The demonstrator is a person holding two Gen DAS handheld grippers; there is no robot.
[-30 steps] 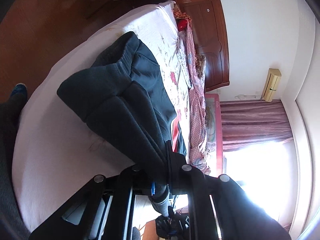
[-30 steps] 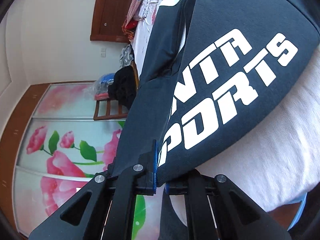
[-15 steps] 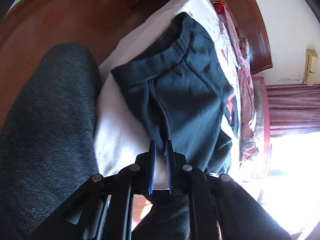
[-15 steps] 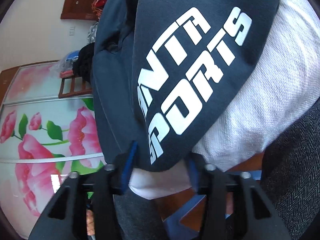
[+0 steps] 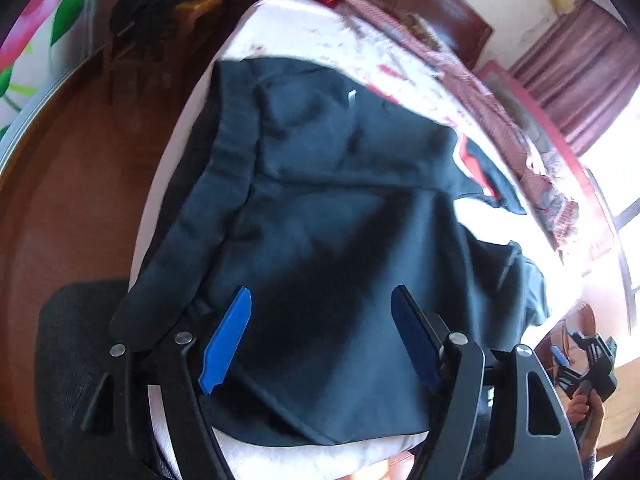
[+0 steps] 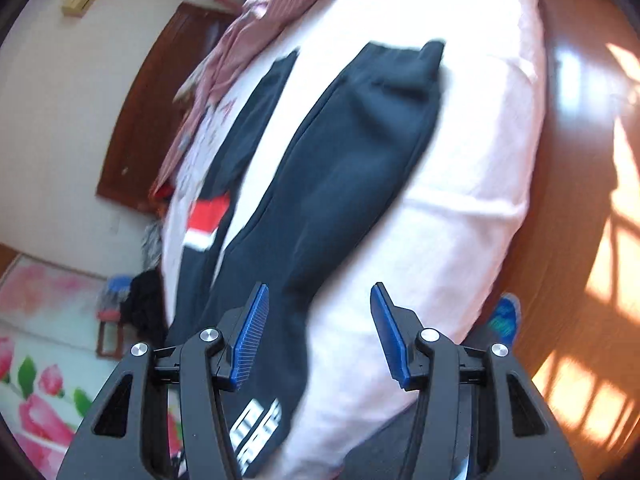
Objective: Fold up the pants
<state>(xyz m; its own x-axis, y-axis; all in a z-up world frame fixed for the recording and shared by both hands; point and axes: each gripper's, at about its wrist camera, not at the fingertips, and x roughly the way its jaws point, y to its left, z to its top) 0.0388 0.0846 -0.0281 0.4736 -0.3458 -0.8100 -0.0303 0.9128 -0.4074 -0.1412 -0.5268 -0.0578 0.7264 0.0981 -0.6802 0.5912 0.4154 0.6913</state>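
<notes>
Dark navy track pants (image 5: 320,208) lie on the white bed sheet (image 5: 304,40), waistband toward the left edge of the bed. My left gripper (image 5: 320,320) is open and empty just above the pants' near part. In the right wrist view the pants' legs (image 6: 344,168) stretch away across the sheet, with white lettering (image 6: 256,428) at the near end and a red and white patch (image 6: 208,220) on the far leg. My right gripper (image 6: 318,324) is open and empty above the near leg and the sheet. It also shows in the left wrist view (image 5: 580,364).
The bed (image 6: 480,160) has a rumpled pink quilt (image 5: 500,112) along its far side and a brown headboard (image 5: 420,4). A wooden chair with dark clothes (image 5: 160,12) stands on the brown floor (image 5: 72,184). A floral wardrobe door (image 6: 40,360) is at left.
Both grippers have opened and let go of the pants. The pants now lie flat on the bed. Both grippers have drawn back and swung to look across the bed.
</notes>
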